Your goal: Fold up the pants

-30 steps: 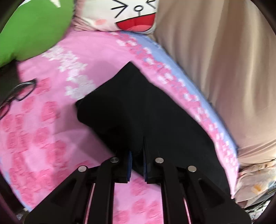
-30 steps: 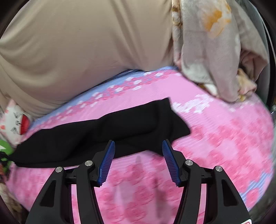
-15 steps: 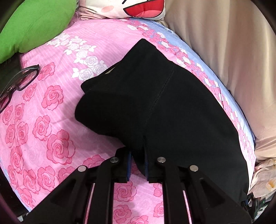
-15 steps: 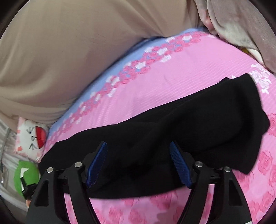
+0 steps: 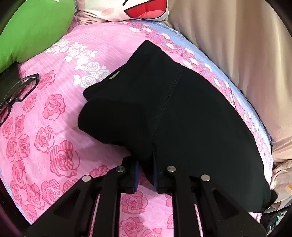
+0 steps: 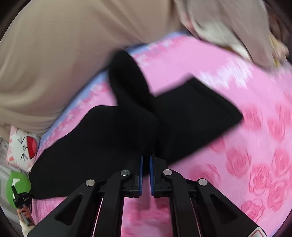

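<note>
We've got both hand-held grippers, left point(image 5: 145, 172) & right point(image 6: 145, 175), clamped on the pants point(image 5: 182, 118) on the bed point(image 5: 60, 145). 1 fold underway, rest left to do.

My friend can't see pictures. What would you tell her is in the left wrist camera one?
The left gripper pinches the near edge of black pants lying on a pink bedsheet printed with roses. Black glasses lie at the left, with a green cushion and a cartoon-face pillow beyond.
</note>
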`<state>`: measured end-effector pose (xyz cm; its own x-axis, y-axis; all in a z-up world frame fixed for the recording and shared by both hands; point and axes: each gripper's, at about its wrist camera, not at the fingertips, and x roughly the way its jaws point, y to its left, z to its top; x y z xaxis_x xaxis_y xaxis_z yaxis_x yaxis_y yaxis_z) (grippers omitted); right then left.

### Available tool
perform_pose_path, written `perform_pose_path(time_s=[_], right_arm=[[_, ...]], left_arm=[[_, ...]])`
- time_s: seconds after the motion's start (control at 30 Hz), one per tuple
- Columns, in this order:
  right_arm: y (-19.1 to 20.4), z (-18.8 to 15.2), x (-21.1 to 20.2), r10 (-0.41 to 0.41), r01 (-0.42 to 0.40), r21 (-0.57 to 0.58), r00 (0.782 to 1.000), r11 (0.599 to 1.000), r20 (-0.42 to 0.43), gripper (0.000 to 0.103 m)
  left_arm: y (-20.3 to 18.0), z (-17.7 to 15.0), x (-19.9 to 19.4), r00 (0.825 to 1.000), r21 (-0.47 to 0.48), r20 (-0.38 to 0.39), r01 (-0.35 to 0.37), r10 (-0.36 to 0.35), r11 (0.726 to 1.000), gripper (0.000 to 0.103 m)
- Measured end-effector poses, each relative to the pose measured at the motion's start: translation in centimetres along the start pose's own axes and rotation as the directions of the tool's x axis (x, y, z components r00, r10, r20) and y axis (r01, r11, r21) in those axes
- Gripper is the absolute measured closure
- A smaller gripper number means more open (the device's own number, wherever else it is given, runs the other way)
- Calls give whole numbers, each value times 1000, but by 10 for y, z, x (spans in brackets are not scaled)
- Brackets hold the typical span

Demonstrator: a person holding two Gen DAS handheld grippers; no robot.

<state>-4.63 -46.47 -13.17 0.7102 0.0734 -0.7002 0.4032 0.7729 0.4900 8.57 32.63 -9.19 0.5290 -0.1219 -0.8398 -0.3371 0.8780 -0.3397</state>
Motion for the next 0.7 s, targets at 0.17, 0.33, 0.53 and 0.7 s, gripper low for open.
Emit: perform_pose_path(time_s=[0.17, 0.33, 0.53, 0.7], right_arm=[[9, 2, -24, -48, 53, -51, 996, 997, 79, 60], [1, 6, -37, -86, 91, -44, 992, 995, 95, 59], [-25, 16, -81, -166, 177, -40, 967, 983, 195, 51], [-13, 48, -76, -151, 175, -129, 972, 976, 181, 44]], left_arm=[[-2, 0, 0, 1000, 9, -3, -8, 8, 1000, 90], [0, 2, 0, 1000, 4, -10, 0, 0, 1000, 90], [0, 9, 2, 999, 21, -46, -6, 7, 1000, 90], [-9, 11, 4, 997, 41, -51, -61, 63, 997, 90]])
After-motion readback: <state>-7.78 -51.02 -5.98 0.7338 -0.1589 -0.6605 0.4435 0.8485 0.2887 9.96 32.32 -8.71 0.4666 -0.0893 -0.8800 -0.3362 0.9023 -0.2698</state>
